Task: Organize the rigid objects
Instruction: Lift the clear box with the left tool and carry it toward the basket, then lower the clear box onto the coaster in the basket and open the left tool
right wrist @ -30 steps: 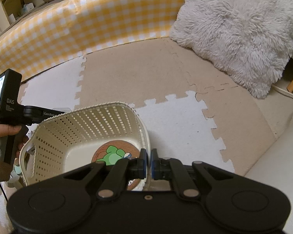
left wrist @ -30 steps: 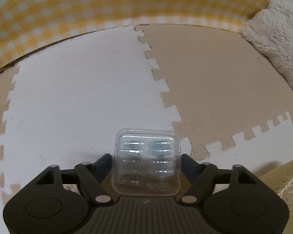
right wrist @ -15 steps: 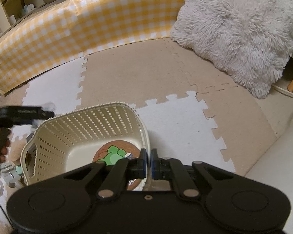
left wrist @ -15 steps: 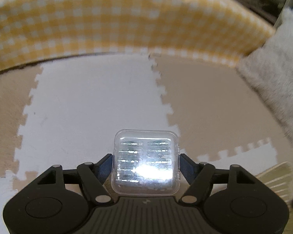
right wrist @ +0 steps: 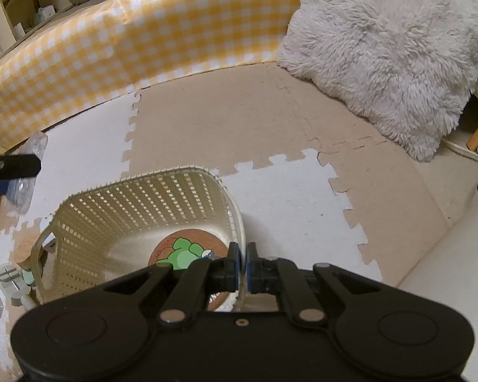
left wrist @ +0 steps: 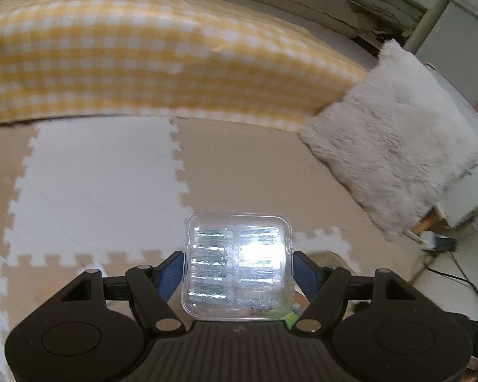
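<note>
At lower centre of the left wrist view, the clear plastic case (left wrist: pixel 237 262) sits clamped between the left gripper's (left wrist: pixel 238 273) blue fingers (left wrist: pixel 169 275). The right gripper's (right wrist: pixel 242 265) fingers are together on the basket (right wrist: pixel 137 210) rim.

The left gripper (left wrist: pixel 239 267) points steeply downward, its blue-padded fingers (left wrist: pixel 167 273) spread wide and pressing on both sides of a clear plastic case (left wrist: pixel 237 264). The right gripper (right wrist: pixel 242 264) also tilts down, its jaws closed together with only a thin slit between the pads, gripping nothing.
</note>
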{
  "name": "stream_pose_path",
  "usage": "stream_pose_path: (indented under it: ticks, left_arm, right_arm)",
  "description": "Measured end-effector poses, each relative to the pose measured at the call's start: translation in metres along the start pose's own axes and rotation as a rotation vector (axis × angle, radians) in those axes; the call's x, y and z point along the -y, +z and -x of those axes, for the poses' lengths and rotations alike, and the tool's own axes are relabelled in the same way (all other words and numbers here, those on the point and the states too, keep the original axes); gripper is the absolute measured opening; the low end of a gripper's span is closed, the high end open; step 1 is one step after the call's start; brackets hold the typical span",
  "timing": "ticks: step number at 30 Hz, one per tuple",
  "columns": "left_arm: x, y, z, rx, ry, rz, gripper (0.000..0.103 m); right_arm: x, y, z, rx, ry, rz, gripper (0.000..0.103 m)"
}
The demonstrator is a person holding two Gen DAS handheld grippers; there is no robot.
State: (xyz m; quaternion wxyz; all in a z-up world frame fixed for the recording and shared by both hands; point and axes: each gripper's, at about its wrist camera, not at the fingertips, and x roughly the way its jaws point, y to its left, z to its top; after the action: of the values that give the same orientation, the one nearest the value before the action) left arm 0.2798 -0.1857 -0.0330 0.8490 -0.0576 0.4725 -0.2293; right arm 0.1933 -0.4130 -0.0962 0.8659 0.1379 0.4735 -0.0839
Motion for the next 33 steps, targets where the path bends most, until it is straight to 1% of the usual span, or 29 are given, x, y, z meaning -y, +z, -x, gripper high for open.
stream_pose_path:
  ticks: [5,10,15,17,21,24,29,33]
  left_arm:
    - [0.019,-0.019,-0.018,-0.085,-0.067,0.056,0.073]
    - [0.032,-0.035,-0.047,-0.180,-0.102,0.127,0.073]
    - [0.042,-0.043,-0.070,-0.226,-0.080,0.154,0.073]
    - [0.045,-0.042,-0.080,-0.236,-0.057,0.160,0.073]
    - [0.052,-0.044,-0.102,-0.260,0.015,0.145,0.073]
    - [0.052,-0.047,-0.116,-0.283,0.026,0.173,0.073]
    - [0.053,-0.050,-0.136,-0.287,0.061,0.177,0.073]
    - [0.051,-0.052,-0.144,-0.286,0.067,0.189,0.073]
  right_arm:
    - [0.000,0.000,0.000,0.000,-0.001,-0.003,0.005]
    - [0.000,0.000,0.000,-0.002,0.008,-0.003,0.005]
    - [0.000,-0.001,0.001,-0.004,0.006,0.007,0.005]
    - [0.000,0.000,0.001,-0.005,0.009,0.003,0.005]
    - [0.000,0.000,0.001,-0.008,0.008,0.003,0.004]
    - [0.000,0.001,0.001,-0.008,0.009,0.002,0.004]
    - [0.002,0.000,0.001,-0.015,0.020,-0.002,0.004]
    - [0.001,0.000,0.001,-0.016,0.019,0.004,0.005]
